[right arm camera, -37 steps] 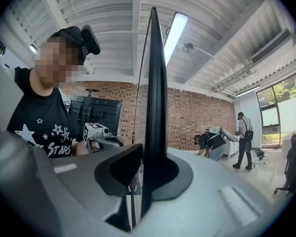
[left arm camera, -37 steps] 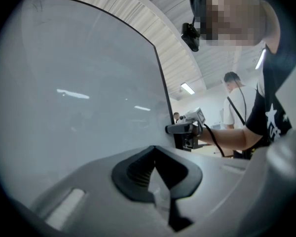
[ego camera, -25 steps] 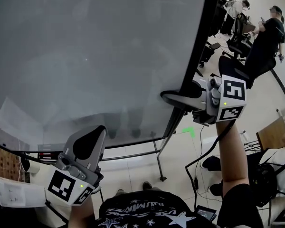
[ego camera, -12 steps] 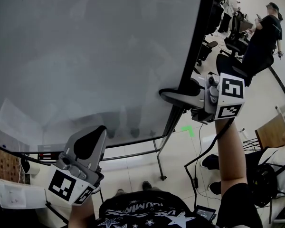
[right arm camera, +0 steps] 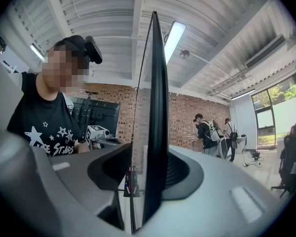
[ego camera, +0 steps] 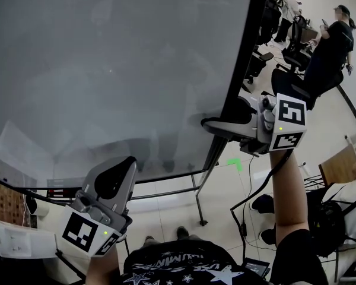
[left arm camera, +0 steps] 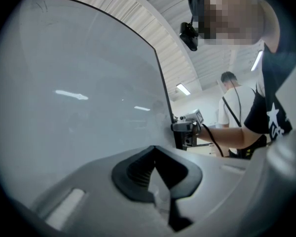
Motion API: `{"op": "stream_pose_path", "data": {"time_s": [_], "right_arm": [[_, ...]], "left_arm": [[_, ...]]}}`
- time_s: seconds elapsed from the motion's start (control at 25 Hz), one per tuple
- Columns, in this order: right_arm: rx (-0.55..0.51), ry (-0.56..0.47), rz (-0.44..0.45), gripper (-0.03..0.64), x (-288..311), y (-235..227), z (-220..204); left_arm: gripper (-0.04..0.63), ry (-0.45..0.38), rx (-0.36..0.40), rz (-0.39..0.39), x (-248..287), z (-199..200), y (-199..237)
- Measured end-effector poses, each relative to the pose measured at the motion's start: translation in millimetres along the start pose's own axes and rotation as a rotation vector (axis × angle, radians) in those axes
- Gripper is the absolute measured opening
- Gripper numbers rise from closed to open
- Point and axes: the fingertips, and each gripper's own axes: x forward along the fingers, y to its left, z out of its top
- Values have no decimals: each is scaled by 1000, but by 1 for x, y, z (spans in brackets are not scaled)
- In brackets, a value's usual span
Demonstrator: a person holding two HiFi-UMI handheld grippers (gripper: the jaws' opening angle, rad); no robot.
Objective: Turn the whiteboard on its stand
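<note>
1. Right gripper (right arm camera: 148, 171): the jaws have just been opening, and they now stand a fair way apart with the dark frame edge (right arm camera: 156, 107) of the whiteboard (ego camera: 118, 70) between them. We see daylight on the left pad's side, so we read this as a loosened hold, not a clamp.
2. Left gripper (left arm camera: 155, 177): the jaws are together with nothing between them, low down by the board's face. We cannot tell whether it touches.
3. The whiteboard stands upright on its stand (ego camera: 200, 203), filling our view ahead, with its right edge running through the right gripper.
4. To turn it well, we reckon the right jaws should close squarely on the frame, deep enough that the pads bear on both faces. Then we swing slowly and evenly.
5. The left gripper could steady the face with its flat side while we turn, since a glossy panel gives closed jaws little purchase.
6. The light tiled floor (ego camera: 225, 189) carries a green mark (ego camera: 235, 164) near the stand's foot. We watch that foot for snagging.
7. Further out are office chairs (ego camera: 293, 52) and people (ego camera: 332, 40) off to the right, and a brick wall (right arm camera: 192, 117) behind.
</note>
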Motion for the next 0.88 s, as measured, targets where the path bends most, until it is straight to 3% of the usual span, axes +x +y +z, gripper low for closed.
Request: {"op": "stream_pose_path", "data": {"time_s": [0.28, 0.36, 0.64, 0.88], "right_arm": [[-23, 45, -82, 186, -22, -10, -6], [-29, 23, -164, 182, -36, -15, -3], [-82, -32, -472, 69, -88, -14, 5], [-138, -24, -663, 34, -92, 14, 4]], "left_arm": [[5, -4, 2, 0, -1, -2, 1], [5, -8, 1, -10, -2, -4, 0], [5, -17, -2, -64, -2, -7, -6], [5, -37, -6, -117, -4, -10, -15]]}}
